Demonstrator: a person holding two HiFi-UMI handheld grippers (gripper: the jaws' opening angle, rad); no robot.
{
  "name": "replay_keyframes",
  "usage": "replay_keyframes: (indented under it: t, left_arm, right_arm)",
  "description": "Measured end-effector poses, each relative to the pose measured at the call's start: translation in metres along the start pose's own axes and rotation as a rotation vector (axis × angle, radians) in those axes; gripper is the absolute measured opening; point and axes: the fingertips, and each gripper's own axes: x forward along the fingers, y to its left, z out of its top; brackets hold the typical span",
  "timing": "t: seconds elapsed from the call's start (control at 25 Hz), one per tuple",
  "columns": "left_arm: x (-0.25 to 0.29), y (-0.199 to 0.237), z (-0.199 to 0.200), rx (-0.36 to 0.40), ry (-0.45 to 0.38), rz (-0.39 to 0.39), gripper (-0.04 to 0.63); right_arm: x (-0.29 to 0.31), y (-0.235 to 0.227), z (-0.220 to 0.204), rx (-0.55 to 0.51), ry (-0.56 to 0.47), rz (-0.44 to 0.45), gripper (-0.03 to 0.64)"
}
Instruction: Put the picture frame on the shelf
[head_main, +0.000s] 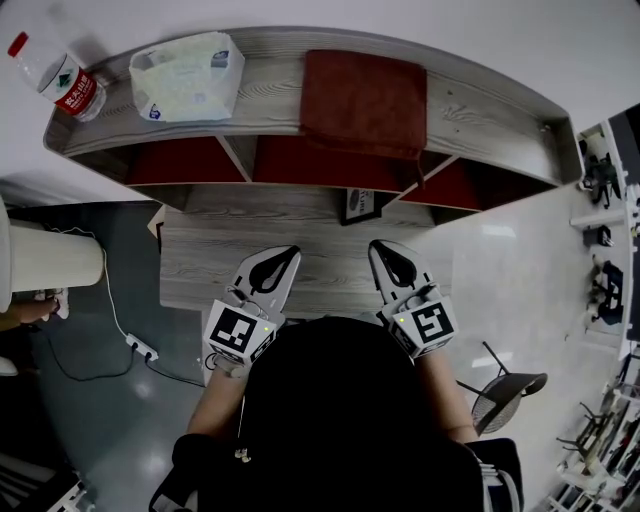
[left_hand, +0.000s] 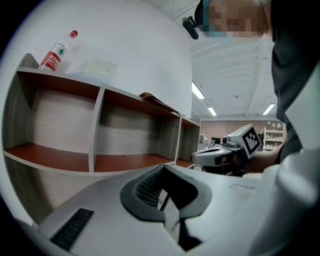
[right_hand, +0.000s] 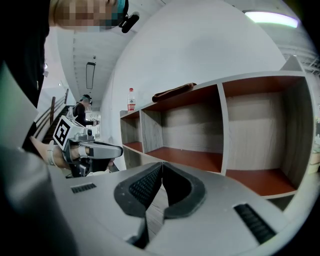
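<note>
A small dark picture frame (head_main: 358, 205) stands upright at the front of the shelf's (head_main: 270, 90) lower level, between the middle and right compartments. The upper board partly hides it. Both grippers hover over the wooden table (head_main: 205, 260), nearer to me than the frame. My left gripper (head_main: 291, 252) is shut with nothing in it, its tips pointing towards the shelf. My right gripper (head_main: 376, 246) is also shut and empty, just right of the frame's line. In the left gripper view the closed jaws (left_hand: 164, 167) face empty red-floored compartments. The right gripper view shows its tips (right_hand: 161, 164) meeting.
On top of the shelf lie a water bottle (head_main: 55, 72), a tissue pack (head_main: 185, 75) and a brown cloth (head_main: 362, 100). A power strip (head_main: 140, 347) with a cable lies on the floor at left. A chair (head_main: 505, 390) stands at right.
</note>
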Motion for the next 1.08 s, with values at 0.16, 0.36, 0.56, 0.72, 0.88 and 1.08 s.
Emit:
replay_keyframes:
  t: [0.16, 0.36, 0.56, 0.72, 0.88, 1.08]
  left_arm:
    - [-0.002, -0.001, -0.001, 0.004, -0.001, -0.004, 0.008]
    - [-0.005, 0.000, -0.002, 0.012, -0.001, 0.010, 0.008]
    - [-0.006, 0.001, -0.001, 0.017, -0.006, 0.011, 0.008]
    - [-0.008, -0.002, -0.002, 0.031, -0.012, 0.001, 0.008]
    - [-0.007, -0.002, -0.002, -0.033, -0.015, -0.027, 0.008]
    - [-0.007, 0.000, -0.007, -0.056, -0.005, -0.033, 0.008]
  right_arm:
    - [0.000, 0.004, -0.003, 0.010, 0.002, 0.012, -0.003]
    - [-0.001, 0.006, -0.010, 0.014, 0.031, 0.006, -0.003]
    - [-0.003, 0.007, -0.015, 0.009, 0.023, 0.003, -0.003]
    - [0.000, 0.007, -0.011, 0.011, 0.014, -0.018, -0.003]
    - [-0.001, 0.007, -0.014, 0.009, 0.018, -0.018, -0.003]
    - [0.000, 0.007, -0.009, -0.012, 0.003, -0.023, -0.005]
